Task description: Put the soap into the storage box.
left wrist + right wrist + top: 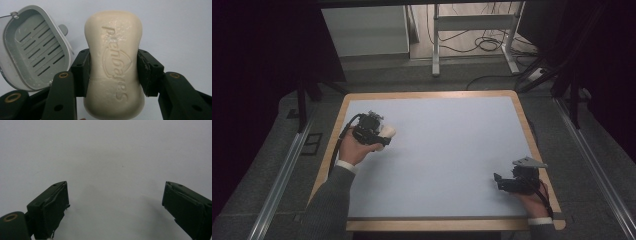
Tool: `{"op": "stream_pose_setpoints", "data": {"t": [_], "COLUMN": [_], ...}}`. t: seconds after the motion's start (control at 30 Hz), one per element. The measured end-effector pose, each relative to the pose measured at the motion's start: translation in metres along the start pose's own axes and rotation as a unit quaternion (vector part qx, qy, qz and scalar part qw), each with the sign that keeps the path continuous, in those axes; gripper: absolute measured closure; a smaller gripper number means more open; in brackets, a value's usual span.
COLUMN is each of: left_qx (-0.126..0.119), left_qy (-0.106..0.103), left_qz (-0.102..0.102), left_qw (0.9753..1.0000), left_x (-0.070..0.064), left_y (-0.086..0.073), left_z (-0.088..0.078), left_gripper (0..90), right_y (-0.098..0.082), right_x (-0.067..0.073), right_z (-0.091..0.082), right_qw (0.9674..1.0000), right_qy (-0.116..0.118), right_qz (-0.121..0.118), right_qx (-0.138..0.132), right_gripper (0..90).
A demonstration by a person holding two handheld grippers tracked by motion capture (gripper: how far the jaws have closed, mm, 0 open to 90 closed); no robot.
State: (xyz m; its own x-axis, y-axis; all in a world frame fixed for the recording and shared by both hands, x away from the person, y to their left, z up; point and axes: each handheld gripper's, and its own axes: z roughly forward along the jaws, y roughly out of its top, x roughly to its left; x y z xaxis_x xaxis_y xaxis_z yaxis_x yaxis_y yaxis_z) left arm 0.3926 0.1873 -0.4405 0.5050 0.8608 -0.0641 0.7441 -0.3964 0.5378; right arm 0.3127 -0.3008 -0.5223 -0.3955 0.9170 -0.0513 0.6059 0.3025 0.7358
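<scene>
Right gripper point(501, 182): near right corner of the table point(452, 150), held low over the pale mat by the person's right hand point(532, 201). A grey plate sits on top of it and a cable trails back to the wrist. In the right gripper view its jaws stand wide apart with nothing between them; bare mat lies below.

Left sleeve point(329, 205): grey, enters from the bottom left edge; a white cuff shows at the wrist.

Left hand point(353, 150): over the left part of the table, gripping the left gripper point(113, 72).

Left gripper: in the high view it sits near the table's left edge, with a black cable looping back past the hand. In the left gripper view both jaws press against the narrowed waist of the soap point(115, 62), one on each long side.

Soap: cream bar, waisted, stamped lettering on its upper face, a few crumbs on the surface. It lies lengthwise between the jaws, its far end reaching past the pads. In the high view it is the pale lump at the gripper's tip.

Soap dish point(37, 50): grey, rounded oblong, slotted floor, with a small round tab at its rim. Seen in the left gripper view beyond and to the left of the soap, apart from it and tilted toward the camera. It holds nothing.

Beyond the table: grey floor, metal rails on both sides, a white frame's legs and loose cables.
</scene>
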Motion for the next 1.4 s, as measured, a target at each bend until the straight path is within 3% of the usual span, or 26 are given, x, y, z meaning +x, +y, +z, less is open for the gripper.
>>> {"op": "stream_pose_setpoints", "data": {"t": [0.47, 0.57, 0.87, 1.07, 1.17, 1.4], "left_qx": [-0.006, -0.008, 0.005, 0.005, -0.003, -0.004], "left_qy": [0.015, 0.016, 0.020, 0.025, 0.044, 0.051], "left_qz": [-0.030, -0.044, -0.069, -0.085, -0.088, -0.111], "left_qw": [0.9994, 0.9989, 0.9974, 0.9960, 0.9951, 0.9925], "left_x": [0.018, 0.025, 0.045, 0.054, 0.057, 0.068], "left_y": [0.010, 0.011, 0.012, 0.013, 0.014, 0.013], "left_z": [0.001, 0.004, 0.017, 0.025, 0.029, 0.036], "left_gripper": [49.4, 49.4, 49.4, 49.4, 49.5, 49.5], "right_y": [0.001, 0.000, 0.000, -0.001, -0.001, -0.001], "right_x": [-0.002, -0.003, -0.004, -0.005, -0.005, -0.004], "right_z": [-0.003, -0.003, -0.003, -0.002, -0.002, -0.001], "right_qw": [1.0000, 1.0000, 1.0000, 1.0000, 1.0000, 1.0000], "right_qy": [-0.002, -0.002, -0.004, -0.006, -0.006, -0.007], "right_qz": [0.005, 0.006, 0.005, 0.007, 0.006, 0.004], "right_qx": [-0.004, -0.004, -0.003, -0.002, -0.001, 0.000], "right_gripper": [6.7, 6.7, 6.7, 6.7, 6.7, 6.7]}}
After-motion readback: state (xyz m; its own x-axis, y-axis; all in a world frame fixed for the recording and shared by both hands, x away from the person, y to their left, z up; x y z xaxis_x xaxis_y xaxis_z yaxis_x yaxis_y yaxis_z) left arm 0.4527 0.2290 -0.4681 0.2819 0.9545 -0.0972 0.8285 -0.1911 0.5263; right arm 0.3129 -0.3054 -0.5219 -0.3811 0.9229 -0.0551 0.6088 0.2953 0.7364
